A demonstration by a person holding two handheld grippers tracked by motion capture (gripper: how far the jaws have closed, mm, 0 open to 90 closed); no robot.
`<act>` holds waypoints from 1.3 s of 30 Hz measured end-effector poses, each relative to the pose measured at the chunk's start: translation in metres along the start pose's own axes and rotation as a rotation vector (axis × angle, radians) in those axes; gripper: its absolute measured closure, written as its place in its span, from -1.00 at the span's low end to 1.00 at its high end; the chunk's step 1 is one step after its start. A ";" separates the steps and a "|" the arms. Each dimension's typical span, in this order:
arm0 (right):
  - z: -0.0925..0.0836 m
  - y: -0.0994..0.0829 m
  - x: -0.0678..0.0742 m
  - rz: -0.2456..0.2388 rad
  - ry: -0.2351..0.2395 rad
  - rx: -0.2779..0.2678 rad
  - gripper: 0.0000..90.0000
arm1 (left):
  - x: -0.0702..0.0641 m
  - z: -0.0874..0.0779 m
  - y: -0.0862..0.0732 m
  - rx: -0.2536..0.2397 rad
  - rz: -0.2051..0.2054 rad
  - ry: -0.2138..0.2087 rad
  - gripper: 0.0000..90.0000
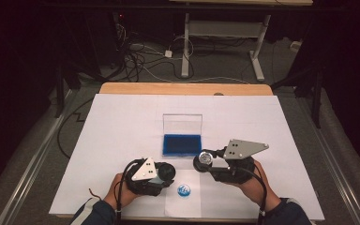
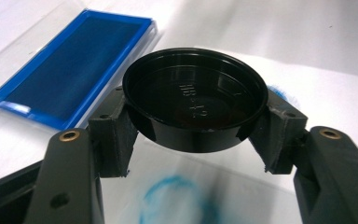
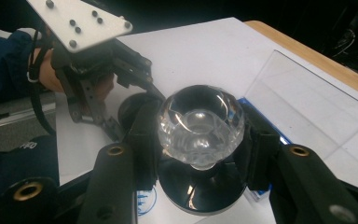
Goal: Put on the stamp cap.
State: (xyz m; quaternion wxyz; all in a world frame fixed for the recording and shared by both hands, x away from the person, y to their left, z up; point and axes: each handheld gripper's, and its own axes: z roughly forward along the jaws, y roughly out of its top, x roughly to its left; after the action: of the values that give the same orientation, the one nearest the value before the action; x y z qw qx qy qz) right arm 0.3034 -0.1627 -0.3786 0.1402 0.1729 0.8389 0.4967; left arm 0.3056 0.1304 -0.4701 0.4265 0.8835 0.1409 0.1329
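Nearest the person, at the near edge of the white sheet (image 1: pixel 122 122) covering the tabletop (image 1: pixel 183 88), a round blue stamped mark (image 1: pixel 183 190) sits on a small paper (image 1: pixel 183 201) between the two hands. Just left of the mark, the left claw (image 1: pixel 166 172) is closed on a shallow black round cap (image 2: pixel 195 107); in the left gripper view its two pads press the cap's rim from either side, the hollow side facing up and raised lettering showing inside. The cap hangs above the paper, with a blue smear below it. Right of the mark and slightly farther off, the right claw (image 1: pixel 205 160) is clamped on a stamp with a clear faceted knob (image 3: pixel 200 126) and a glossy black base; in the right gripper view the jaws grip the knob on both sides and the base hangs above the sheet. A grey three-cornered plate tops each claw. Just beyond both claws lies an open stamp pad (image 1: pixel 182 145), its blue ink tray flat on the sheet and its clear lid (image 1: pixel 182 123) standing up on the far side. Farther off, cables and a desk frame stand on the floor.
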 end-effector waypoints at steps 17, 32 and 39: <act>0.027 0.001 0.016 -0.021 0.057 0.033 0.26 | -0.010 0.021 0.012 -0.006 0.022 -0.057 -0.18; 0.044 -0.001 0.025 -0.031 0.099 0.048 0.26 | -0.014 0.024 0.016 -0.037 -0.002 -0.091 -0.18; 0.048 -0.003 0.026 -0.032 0.107 0.050 0.26 | -0.013 0.024 0.016 -0.052 -0.014 -0.099 -0.18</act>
State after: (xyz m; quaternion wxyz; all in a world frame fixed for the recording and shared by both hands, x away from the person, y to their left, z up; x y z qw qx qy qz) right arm 0.2987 -0.1148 -0.4054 0.0986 0.1359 0.8599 0.4821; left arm 0.3042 0.0993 -0.4735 0.4568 0.8765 0.1222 0.0898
